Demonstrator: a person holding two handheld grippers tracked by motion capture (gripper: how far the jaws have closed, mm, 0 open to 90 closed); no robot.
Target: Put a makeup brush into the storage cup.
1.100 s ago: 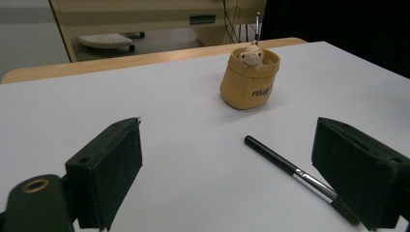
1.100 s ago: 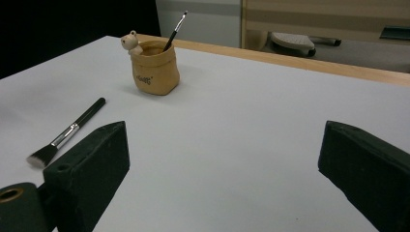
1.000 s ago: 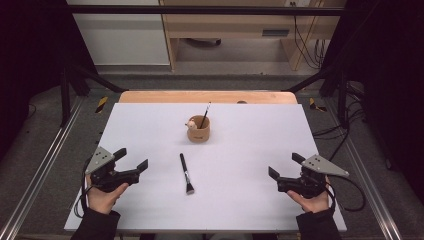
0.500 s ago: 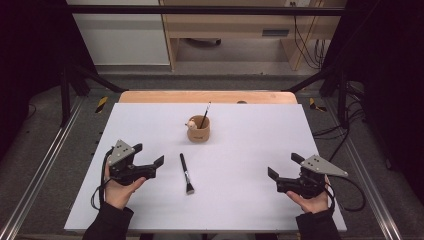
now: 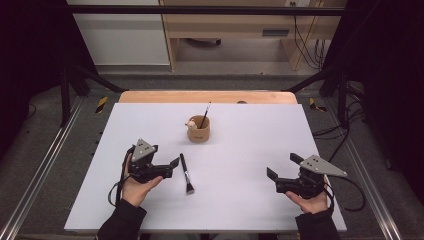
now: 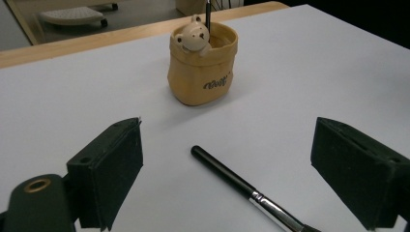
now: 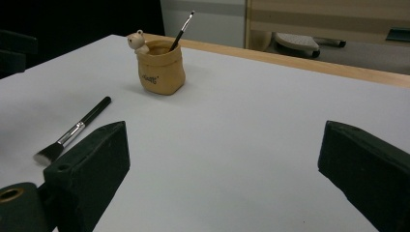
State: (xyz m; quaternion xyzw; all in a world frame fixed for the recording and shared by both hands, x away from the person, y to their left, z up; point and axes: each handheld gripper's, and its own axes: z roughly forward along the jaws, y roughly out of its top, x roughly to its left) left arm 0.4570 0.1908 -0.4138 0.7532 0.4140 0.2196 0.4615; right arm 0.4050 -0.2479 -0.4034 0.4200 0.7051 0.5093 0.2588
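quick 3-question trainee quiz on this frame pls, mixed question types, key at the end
1. True or false: the left gripper is shut on the black-handled flat makeup brush lying on the white table.
2. What stands inside the tan sack-shaped ceramic cup with a small bear figure?
A. a thin dark-handled brush
B. a pair of scissors
C. a metal spoon
3. Fill in: the right gripper has its jaws ____ and holds nothing.

Key
1. False: its jaws are open, with the handle end between them in the left gripper view, not touched.
2. A, the thin dark-handled brush.
3. open
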